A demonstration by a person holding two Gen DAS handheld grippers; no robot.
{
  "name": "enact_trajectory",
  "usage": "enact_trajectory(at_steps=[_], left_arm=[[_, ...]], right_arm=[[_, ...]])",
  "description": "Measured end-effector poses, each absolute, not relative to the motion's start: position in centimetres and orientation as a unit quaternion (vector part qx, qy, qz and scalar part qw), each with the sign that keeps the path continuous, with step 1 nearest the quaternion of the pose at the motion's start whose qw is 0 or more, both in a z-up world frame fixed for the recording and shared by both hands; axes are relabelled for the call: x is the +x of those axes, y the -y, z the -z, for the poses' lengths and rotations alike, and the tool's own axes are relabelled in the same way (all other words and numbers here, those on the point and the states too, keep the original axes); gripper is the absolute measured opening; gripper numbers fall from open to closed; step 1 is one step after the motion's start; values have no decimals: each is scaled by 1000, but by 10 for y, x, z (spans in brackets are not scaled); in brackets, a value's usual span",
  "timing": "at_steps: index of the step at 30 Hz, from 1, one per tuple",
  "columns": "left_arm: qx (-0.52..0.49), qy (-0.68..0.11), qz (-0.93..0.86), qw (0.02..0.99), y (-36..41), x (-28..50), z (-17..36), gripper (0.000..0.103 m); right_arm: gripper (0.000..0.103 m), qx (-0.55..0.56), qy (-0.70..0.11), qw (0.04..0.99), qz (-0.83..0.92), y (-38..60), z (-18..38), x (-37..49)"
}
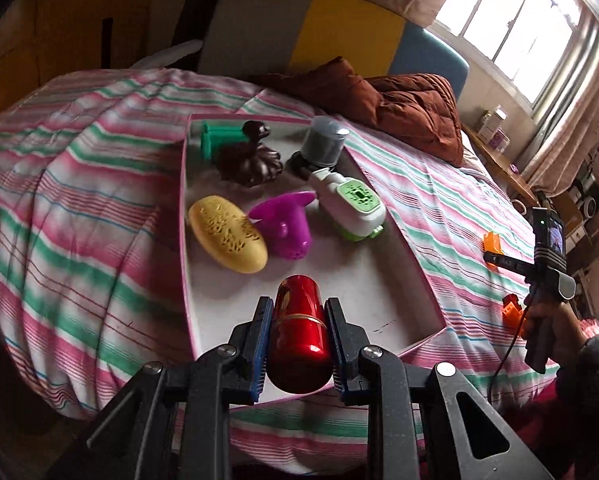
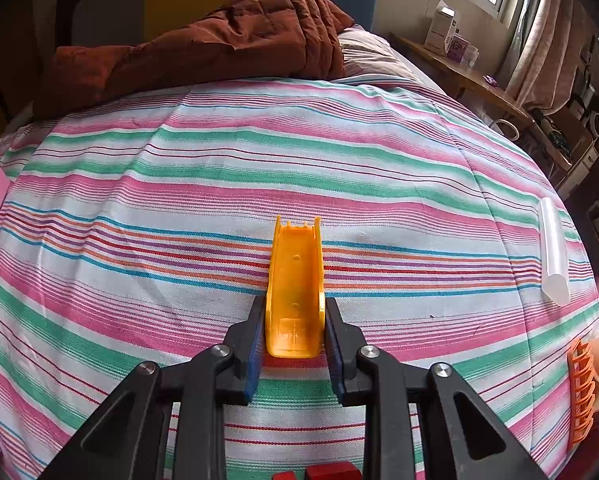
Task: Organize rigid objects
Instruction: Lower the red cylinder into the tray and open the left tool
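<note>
On the striped bed [image 1: 99, 184], my left gripper [image 1: 297, 312] is clamped on a red cylinder [image 1: 299, 344] over the near end of the pink-rimmed tray [image 1: 379, 280], at 6 o'clock from the yellow oval [image 1: 227, 234] and purple piece [image 1: 281, 226] inside. My right gripper [image 2: 295, 312] pinches an orange plastic channel [image 2: 295, 280] above the sheet, tip toward 12 o'clock.

Tray [image 1: 379, 280] on the bed [image 1: 79, 184], holding far a ridged handle [image 1: 215, 138], carved figure [image 1: 251, 160] and lidded jar [image 1: 323, 142], nearer an oval block [image 1: 227, 234], funnel-shaped piece [image 1: 283, 228] and boxy device [image 1: 353, 208]; quilt [image 1: 411, 108] beyond.
</note>
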State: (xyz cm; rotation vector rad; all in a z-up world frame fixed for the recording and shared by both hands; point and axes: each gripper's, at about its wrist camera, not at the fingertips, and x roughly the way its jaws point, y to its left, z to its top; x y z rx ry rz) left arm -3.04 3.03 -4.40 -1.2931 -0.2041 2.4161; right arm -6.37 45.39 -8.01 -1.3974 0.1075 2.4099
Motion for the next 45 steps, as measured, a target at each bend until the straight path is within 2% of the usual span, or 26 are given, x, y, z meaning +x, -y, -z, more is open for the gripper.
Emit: enact_trajectory(at_steps=[12,17,22,26,37,40,45], left_arm=[[-462,30,-872,160,-35,-48,70,27],[-451,16,-879,154,-32,-37,66,33],[-432,4,-890,146,-27,-26,56,33],[-428,-14,-893,136,-29,-21,48,42],[-412,-9,-900,139,-33,-15,30,50],[-413,-5,-900,137,-32,-14,29,50],[-414,3,-901,129,-27,-14,30,50]], right_arm=[[26,-496,-35,176,-849,-452,79,-64],[26,-497,-36,177,-849,-453,79,-64],[26,-498,-39,177,-848,-455,78,-65],[26,-498,-37,176,-848,-453,78,-65],[26,-499,-32,161,-851,-446,77,-65],[26,-500,-58,126,-855,-442,76,-65],[26,-507,-51,76,-857,-417,76,-63]])
